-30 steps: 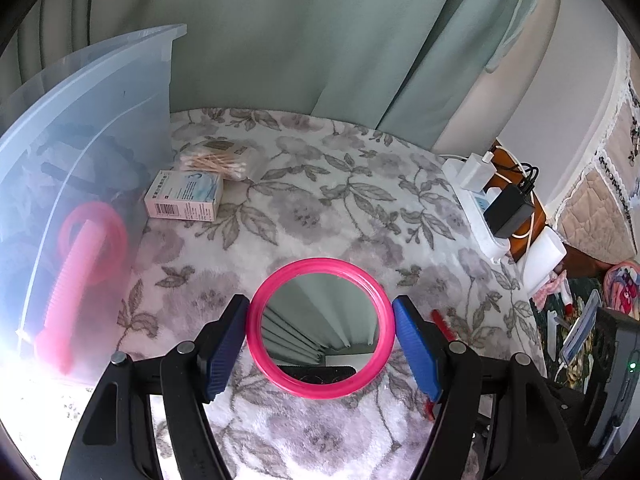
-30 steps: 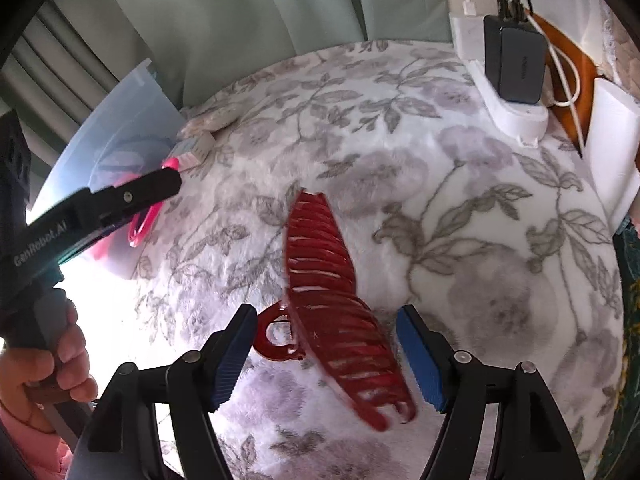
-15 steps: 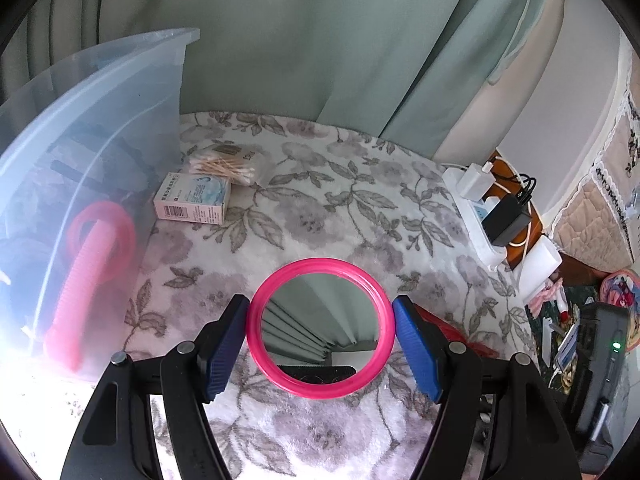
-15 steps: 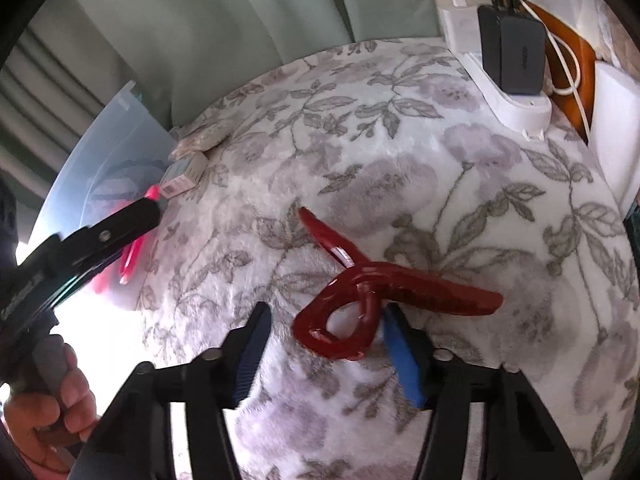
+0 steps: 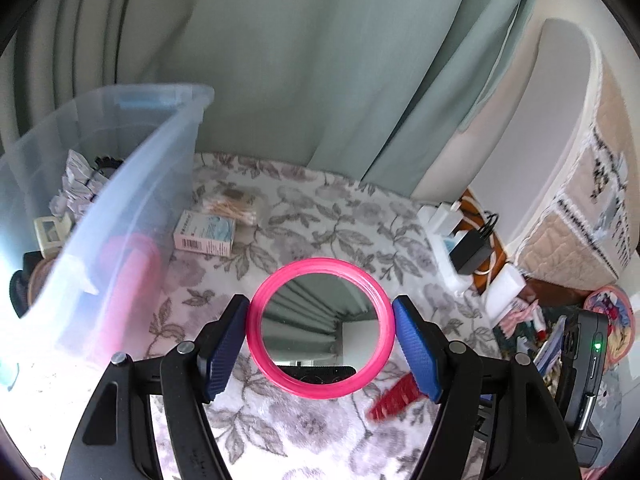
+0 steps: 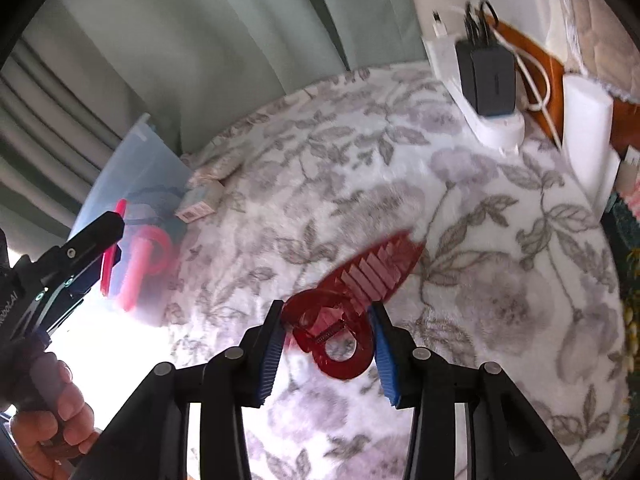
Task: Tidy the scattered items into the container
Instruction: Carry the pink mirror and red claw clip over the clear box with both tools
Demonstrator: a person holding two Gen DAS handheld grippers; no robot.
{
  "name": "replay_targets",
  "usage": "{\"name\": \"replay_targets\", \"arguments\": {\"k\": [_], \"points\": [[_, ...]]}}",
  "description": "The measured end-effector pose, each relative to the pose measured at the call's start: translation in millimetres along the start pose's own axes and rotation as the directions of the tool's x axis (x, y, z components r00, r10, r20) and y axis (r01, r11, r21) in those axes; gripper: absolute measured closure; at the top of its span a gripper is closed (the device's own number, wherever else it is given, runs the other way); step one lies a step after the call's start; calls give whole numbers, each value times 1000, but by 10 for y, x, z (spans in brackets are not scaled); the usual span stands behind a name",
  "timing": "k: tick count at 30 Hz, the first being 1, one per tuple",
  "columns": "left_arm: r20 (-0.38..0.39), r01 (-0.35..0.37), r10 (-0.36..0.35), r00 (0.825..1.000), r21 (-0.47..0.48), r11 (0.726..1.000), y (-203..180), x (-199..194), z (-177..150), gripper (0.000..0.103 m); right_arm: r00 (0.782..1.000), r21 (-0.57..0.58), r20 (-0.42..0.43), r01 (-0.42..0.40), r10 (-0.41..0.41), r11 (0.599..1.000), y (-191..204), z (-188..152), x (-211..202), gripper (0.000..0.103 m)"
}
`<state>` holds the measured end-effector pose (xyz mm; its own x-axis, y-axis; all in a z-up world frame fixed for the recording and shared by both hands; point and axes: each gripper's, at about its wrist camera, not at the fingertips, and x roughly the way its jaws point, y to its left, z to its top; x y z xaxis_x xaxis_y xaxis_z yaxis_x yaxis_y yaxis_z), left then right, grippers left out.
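Observation:
My left gripper (image 5: 320,322) is shut on a round pink-rimmed mirror (image 5: 320,326) and holds it above the floral blanket, right of the clear plastic bin (image 5: 132,208). The bin holds a pink comb (image 5: 132,280) and several small items. My right gripper (image 6: 326,330) is shut on the ring end of a red hair claw clip (image 6: 352,292), its teeth pointing up and right. The clip's tip also shows in the left wrist view (image 5: 394,396). The left gripper with the mirror edge-on appears at the left of the right wrist view (image 6: 80,256).
A small white and blue box (image 5: 205,233) and a pack of cotton swabs (image 5: 232,209) lie on the blanket by the bin. A white power strip with a black charger (image 6: 486,76) sits at the right edge. Green curtains hang behind.
My right gripper has closed on the red clip and lifted it, turning it. My left gripper has risen with the mirror, so the bin's inside now shows.

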<state>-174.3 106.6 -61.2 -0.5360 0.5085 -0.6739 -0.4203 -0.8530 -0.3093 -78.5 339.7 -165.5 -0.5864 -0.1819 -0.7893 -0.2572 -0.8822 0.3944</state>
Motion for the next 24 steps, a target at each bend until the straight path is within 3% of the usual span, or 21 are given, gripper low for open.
{"name": "replay_targets", "arguments": {"k": [13,24], "points": [[109,35,-33,993,-21,999,27,-634,57,29,996,-92,91,5,3,996,412,-4,-528,59],[218,69,-58,974,-45,997,177,-1070,158,29,990,-198,138,10,18,980,843,188,-851,59]]}}
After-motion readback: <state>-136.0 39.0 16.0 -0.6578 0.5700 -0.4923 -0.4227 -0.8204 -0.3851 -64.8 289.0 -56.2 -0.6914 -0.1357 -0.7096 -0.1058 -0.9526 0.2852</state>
